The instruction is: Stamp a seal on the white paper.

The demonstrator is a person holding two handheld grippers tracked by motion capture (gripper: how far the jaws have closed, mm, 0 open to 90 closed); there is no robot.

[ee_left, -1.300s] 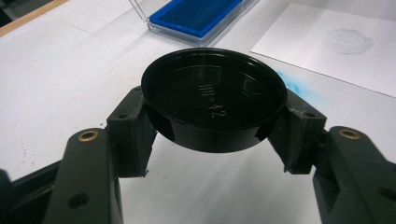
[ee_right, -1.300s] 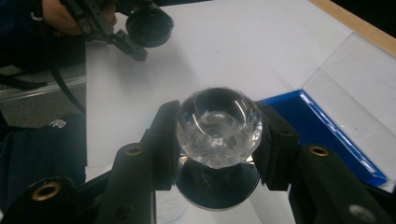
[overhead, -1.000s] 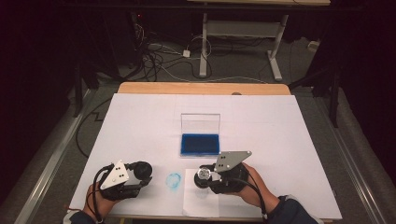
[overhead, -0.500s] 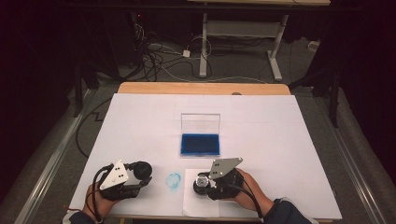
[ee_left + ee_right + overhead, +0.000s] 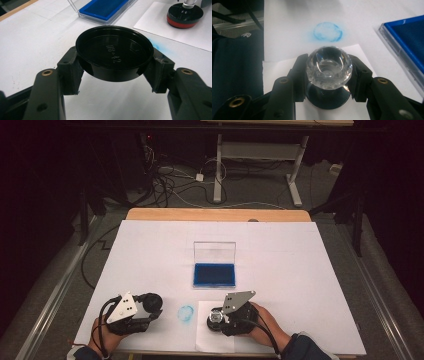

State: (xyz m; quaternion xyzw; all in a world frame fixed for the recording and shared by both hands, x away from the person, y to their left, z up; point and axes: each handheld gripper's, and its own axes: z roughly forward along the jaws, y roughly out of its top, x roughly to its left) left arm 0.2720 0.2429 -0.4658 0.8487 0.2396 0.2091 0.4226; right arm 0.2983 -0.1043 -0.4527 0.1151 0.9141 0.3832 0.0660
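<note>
We see the left gripper [image 5: 113, 75] clamped on a round black lid [image 5: 114, 52], held above the white table [image 5: 300, 270] near its front left. The right gripper [image 5: 328, 85] grips a stamp [image 5: 329, 67] by its clear knob, its base down on a sheet of paper [image 5: 205, 340]. The left gripper view adds the stamp's red-rimmed base [image 5: 184, 16] and raised lettering inside the lid. The high view places a blue ink smudge [image 5: 186, 313] between the grippers and the open blue ink pad [image 5: 214, 274] behind.
</note>
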